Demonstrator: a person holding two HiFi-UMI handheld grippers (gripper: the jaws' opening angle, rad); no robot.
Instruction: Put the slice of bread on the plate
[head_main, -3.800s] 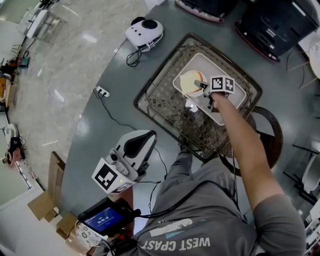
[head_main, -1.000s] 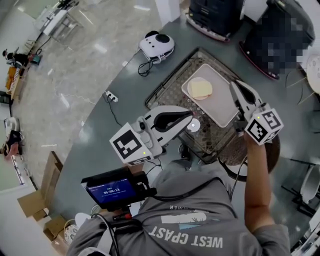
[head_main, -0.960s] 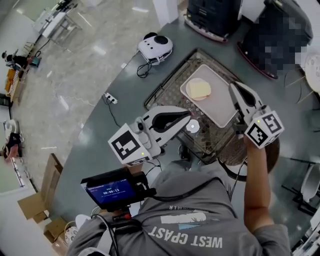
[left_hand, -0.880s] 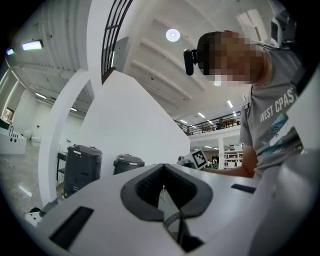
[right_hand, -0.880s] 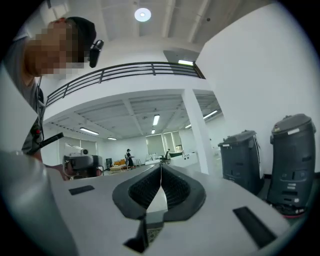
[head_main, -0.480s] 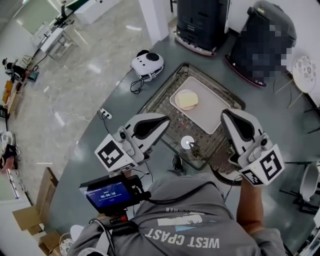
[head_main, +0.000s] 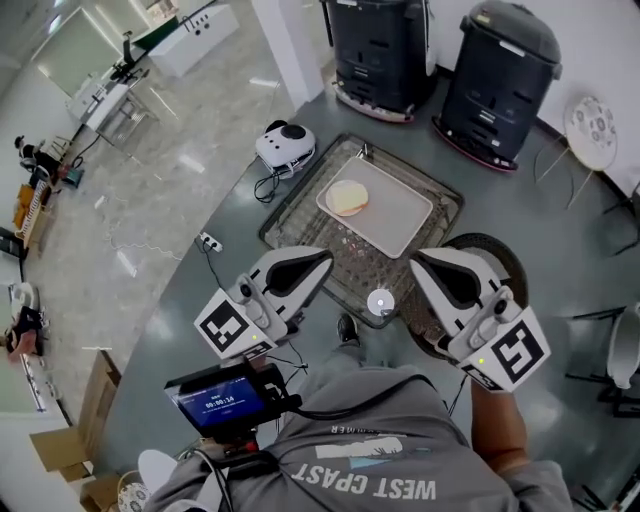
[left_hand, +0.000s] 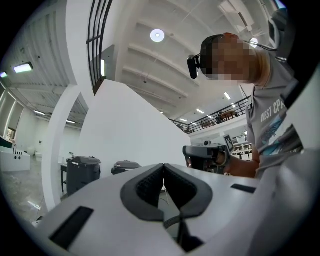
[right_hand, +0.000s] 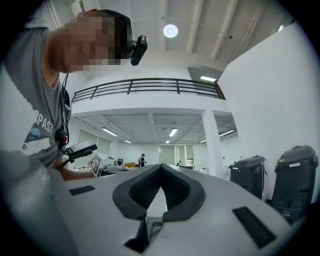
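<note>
The bread slice (head_main: 348, 197) lies at one end of the rectangular white plate (head_main: 398, 216), which sits in the wicker tray (head_main: 303, 207) on the grey desk (head_main: 520, 230). You hold your left claw (head_main: 325, 258) and right claw (head_main: 418, 262) on your side of the plate, well clear of it, each pinched shut and empty

We see smooth, matt white plastic shells on the left gripper (left_hand: 163, 169) and the right gripper (right_hand: 160, 169), each with dark ribbed pads (right_hand: 145, 189) that look rubbery. The rectangular plate (head_main: 395, 215) is smooth and white; the slice of bread (head_main: 348, 197) looks pale, soft and matt. The tray (head_main: 295, 205) is a dark open mesh, wire or wicker we cannot tell. The table (head_main: 470, 190) is matt grey, the floor (head_main: 120, 220) glossy, marble-like stone.
</note>
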